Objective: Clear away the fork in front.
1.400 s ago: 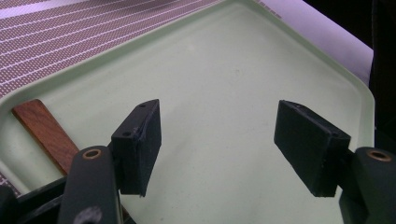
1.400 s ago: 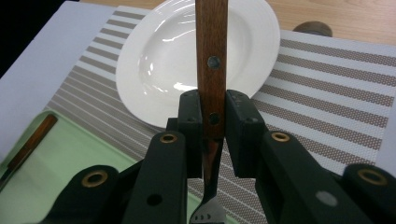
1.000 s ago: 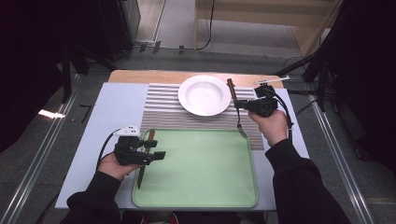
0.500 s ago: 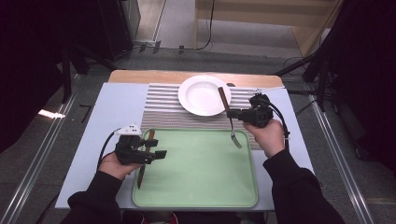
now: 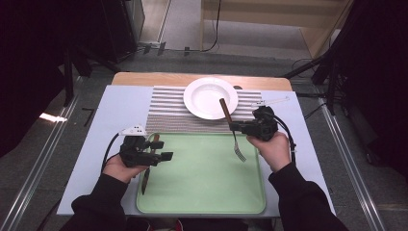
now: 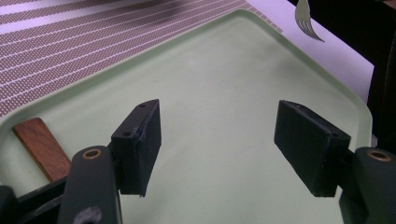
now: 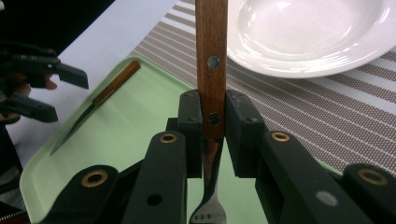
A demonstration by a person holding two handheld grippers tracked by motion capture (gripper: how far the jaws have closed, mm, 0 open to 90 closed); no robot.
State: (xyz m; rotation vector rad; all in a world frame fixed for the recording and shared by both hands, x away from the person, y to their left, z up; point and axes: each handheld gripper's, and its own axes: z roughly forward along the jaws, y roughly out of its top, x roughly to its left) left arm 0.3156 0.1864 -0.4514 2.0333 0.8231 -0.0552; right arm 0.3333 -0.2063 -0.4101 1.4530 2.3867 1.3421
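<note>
My right gripper (image 5: 233, 127) (image 7: 214, 112) is shut on the wooden handle of a fork (image 5: 230, 126) (image 7: 212, 65). The fork hangs over the far right part of the green tray (image 5: 202, 192), handle toward the white plate (image 5: 210, 97) and tines (image 5: 239, 154) toward the person. At the tray's left edge my left gripper (image 5: 162, 149) (image 6: 217, 135) stands open, with bare tray (image 6: 219, 79) between its pads. A wooden-handled knife (image 5: 146, 166) (image 7: 93, 107) lies on the tray just beside and under it; its handle end (image 6: 42, 147) shows in the left gripper view.
A brown-and-white striped placemat (image 5: 168, 115) lies beyond the tray with the empty plate (image 7: 313, 32) on its far side. Everything rests on a pale sheet (image 5: 106, 120) over a wooden table. The tray's middle is bare.
My right gripper has carried the fork left and toward the person, from beside the plate to over the tray's far right corner. The left gripper has stayed put.
</note>
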